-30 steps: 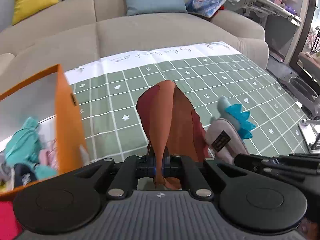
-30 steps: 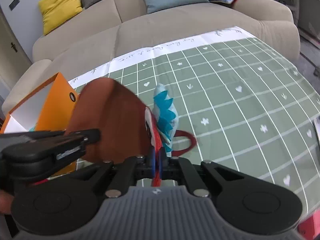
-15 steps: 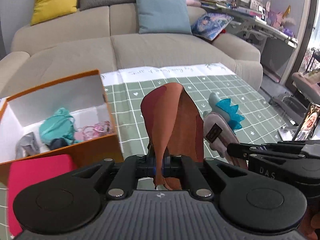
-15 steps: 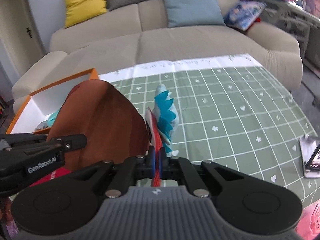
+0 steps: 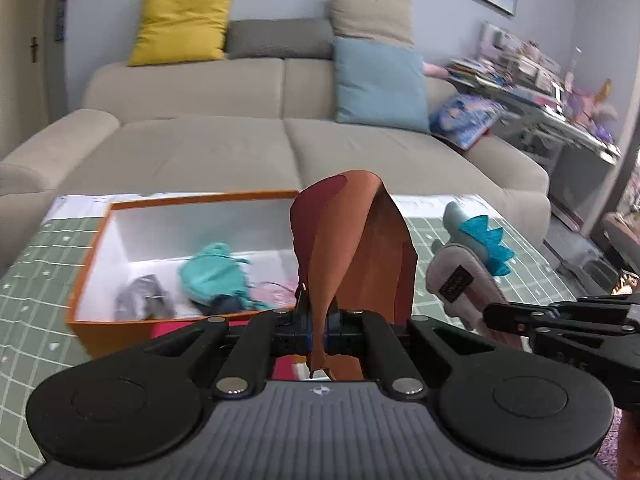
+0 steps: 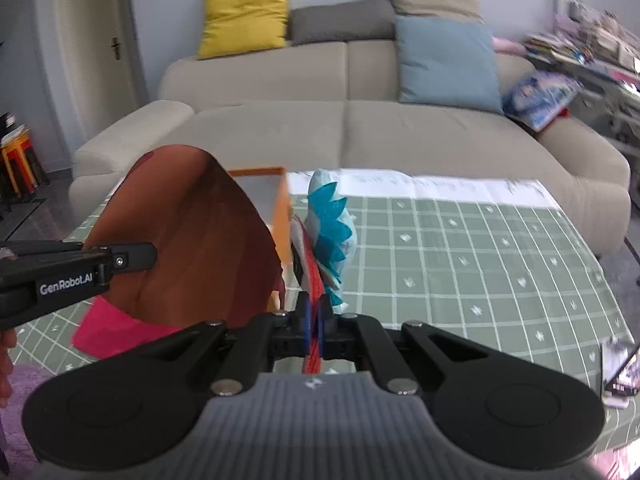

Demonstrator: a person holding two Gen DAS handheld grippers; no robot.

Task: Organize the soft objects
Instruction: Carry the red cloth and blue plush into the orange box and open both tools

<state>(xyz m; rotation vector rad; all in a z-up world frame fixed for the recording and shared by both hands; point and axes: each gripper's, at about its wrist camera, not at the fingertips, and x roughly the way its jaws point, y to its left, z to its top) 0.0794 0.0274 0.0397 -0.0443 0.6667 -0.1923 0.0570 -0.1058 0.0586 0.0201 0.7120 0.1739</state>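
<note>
In the left wrist view, the left gripper [image 5: 318, 330] is seen at lower centre with its jaws closed tight on the lower edge of a brown fabric piece [image 5: 352, 248], which stands up in a curled cone through the middle of the frame. It is pinched at the rim, probably so that the cloth hangs free of the table and can be carried clear.

In the right wrist view, the right gripper [image 6: 314, 326] is likewise closed at lower centre, on a thin red strap belonging to a plush toy [image 6: 328, 236] with teal spikes. The strap seems to have been chosen because it is the narrowest part the jaws can close around fully. The toy is held upright, just beside the brown fabric, so 2 items are carried at once.

The orange box [image 5: 86, 276] lies at centre left of the left view, open at the top, with a teal cloth [image 5: 212, 276] and a grey item [image 5: 144, 300] already inside. A pink item [image 6: 108, 330] lies on the green checked tablecloth [image 6: 480, 264], near the box.

Both held objects are raised above the table on the box's right side, which suggests that dropping them in is the step at hand.
</note>
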